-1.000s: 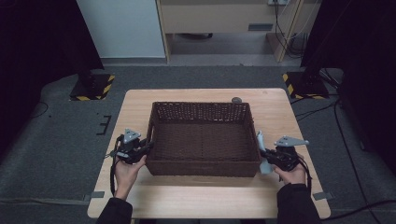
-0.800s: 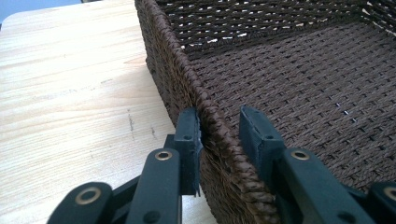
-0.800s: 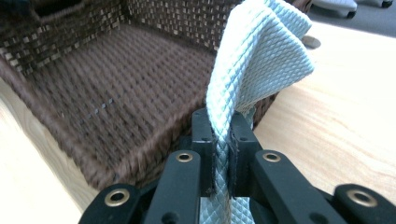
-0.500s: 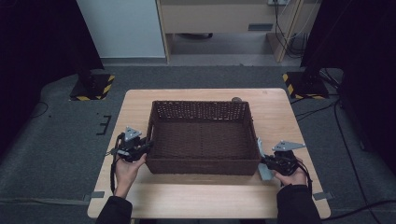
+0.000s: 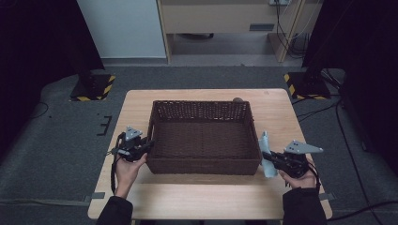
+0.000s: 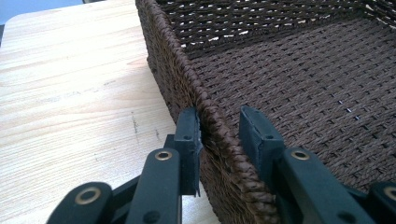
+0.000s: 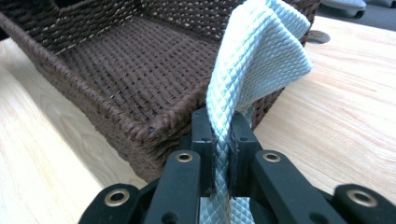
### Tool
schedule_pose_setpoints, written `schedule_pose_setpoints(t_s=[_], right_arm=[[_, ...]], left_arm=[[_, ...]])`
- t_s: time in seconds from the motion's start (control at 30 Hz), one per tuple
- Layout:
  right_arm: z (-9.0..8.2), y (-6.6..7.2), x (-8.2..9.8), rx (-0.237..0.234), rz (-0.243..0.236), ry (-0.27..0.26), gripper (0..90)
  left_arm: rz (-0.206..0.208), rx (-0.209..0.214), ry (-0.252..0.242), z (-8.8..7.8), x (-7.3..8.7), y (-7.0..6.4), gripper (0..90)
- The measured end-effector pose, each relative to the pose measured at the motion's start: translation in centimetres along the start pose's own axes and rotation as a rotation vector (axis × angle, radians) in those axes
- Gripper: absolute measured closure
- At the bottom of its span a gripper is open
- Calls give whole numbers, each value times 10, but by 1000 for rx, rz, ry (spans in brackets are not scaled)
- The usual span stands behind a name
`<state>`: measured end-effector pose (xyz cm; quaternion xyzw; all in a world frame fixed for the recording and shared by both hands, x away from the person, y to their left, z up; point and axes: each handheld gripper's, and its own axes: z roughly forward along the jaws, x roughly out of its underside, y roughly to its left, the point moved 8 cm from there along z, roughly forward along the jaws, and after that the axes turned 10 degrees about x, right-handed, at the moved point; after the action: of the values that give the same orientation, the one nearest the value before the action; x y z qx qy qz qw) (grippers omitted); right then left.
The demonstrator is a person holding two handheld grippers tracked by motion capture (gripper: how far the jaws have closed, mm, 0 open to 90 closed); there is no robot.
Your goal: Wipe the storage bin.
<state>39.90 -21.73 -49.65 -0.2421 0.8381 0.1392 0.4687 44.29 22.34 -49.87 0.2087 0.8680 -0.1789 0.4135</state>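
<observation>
A person at a pale wooden tabletop (image 5: pixel 202 194) works two hand-held tongs around a dark brown wicker basket (image 5: pixel 203 136). The left tongs (image 6: pixel 219 133) straddle the rim of the basket's left wall, one jaw outside and one inside; the outer pad touches the weave, while a narrow gap shows at the inner one, so whether it is truly clamped cannot be told. The right tongs (image 7: pixel 220 122) are pressed together on a folded pale blue quilted cloth (image 7: pixel 254 56), pinching it near its lower end so that it stands upright just beside the basket's near right corner, outside the rim.

The step in hand looks like steadying the basket while the cloth is brought to it. The next move would call for lifting the cloth clear of the rim and over the empty basket floor before letting go.

Beyond the tabletop lie grey carpet (image 5: pixel 61 159), a pale cabinet (image 5: pixel 122 28) and yellow-and-black striped stand bases (image 5: pixel 94 86); a small dark object (image 5: pixel 238 100) sits behind the basket
</observation>
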Motion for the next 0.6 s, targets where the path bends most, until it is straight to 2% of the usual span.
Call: schedule_pose_setpoints(t_s=[0.07,0.1,0.2,0.3,0.33,0.4,0.43,0.47,0.5,0.53,0.57,0.6], right_arm=[[2,0,3,-4,-1,14,845],[10,1,17,-3,-7,76,845],[21,1,38,0,2,172,845],[30,3,56,-2,21,249,845],[31,3,58,-1,14,254,845],[29,4,57,0,26,251,844],[27,4,54,3,19,230,844],[21,5,47,0,29,196,845],[11,5,35,-2,35,129,844],[11,5,35,-2,35,129,844],[-3,7,21,-12,50,51,845],[-3,7,21,-12,50,51,845]], left_arm=[[-4,3,0,0,0,0,684],[-9,5,-1,0,0,0,684],[-10,4,-1,0,0,0,681],[-10,5,-2,0,0,0,681],[-8,3,-2,0,0,0,681],[-10,2,-3,0,0,0,683],[-12,3,-2,0,0,0,683],[-14,4,-2,0,0,0,683],[-14,4,-2,0,0,1,683],[-14,4,-2,0,0,1,683],[-14,4,-1,0,0,1,683],[-14,4,-1,0,0,0,683]])
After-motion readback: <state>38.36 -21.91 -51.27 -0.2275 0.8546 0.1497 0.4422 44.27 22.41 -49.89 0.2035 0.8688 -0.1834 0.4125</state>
